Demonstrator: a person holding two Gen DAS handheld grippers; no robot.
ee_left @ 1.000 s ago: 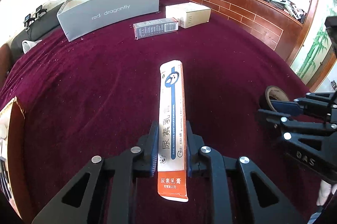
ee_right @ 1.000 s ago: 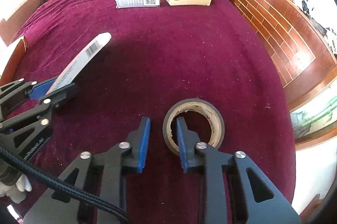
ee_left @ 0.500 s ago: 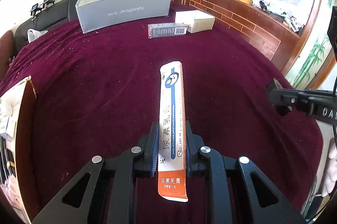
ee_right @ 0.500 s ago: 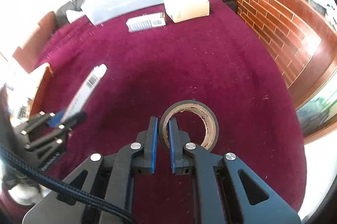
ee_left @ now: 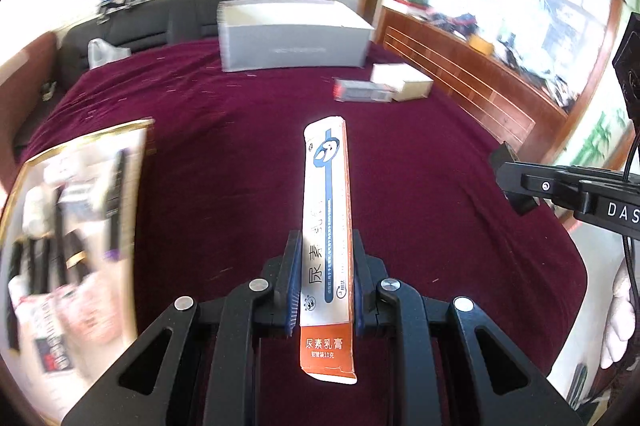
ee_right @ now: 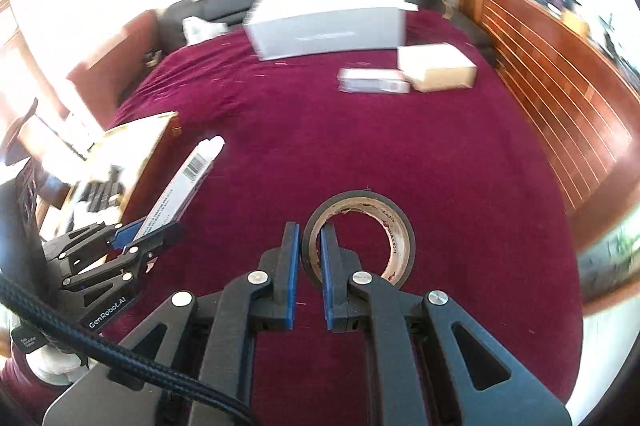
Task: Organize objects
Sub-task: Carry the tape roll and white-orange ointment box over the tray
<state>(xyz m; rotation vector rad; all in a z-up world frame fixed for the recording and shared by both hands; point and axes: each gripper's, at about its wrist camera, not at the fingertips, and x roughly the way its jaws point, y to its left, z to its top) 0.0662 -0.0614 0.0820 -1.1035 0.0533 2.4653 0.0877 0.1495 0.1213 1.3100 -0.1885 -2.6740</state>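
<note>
A long white and orange ointment carton sticks forward from my left gripper, which is shut on its lower part and holds it above the maroon cloth. The same carton and the left gripper show at the left of the right wrist view. My right gripper is shut on the wall of a black tape roll, one finger inside the ring and one outside, lifted off the cloth. The right gripper also shows at the right edge of the left wrist view, where the tape is hidden.
A gold-edged open box with several dark and white items stands at the left. At the back of the maroon cloth stand a large grey box, a small striped carton and a beige box. A wooden rail runs on the right.
The right gripper closed on the tape roll's wall and lifted it off the cloth. Both grippers rose and swung left, bringing the gold-edged box into view. The carton stays gripped.
</note>
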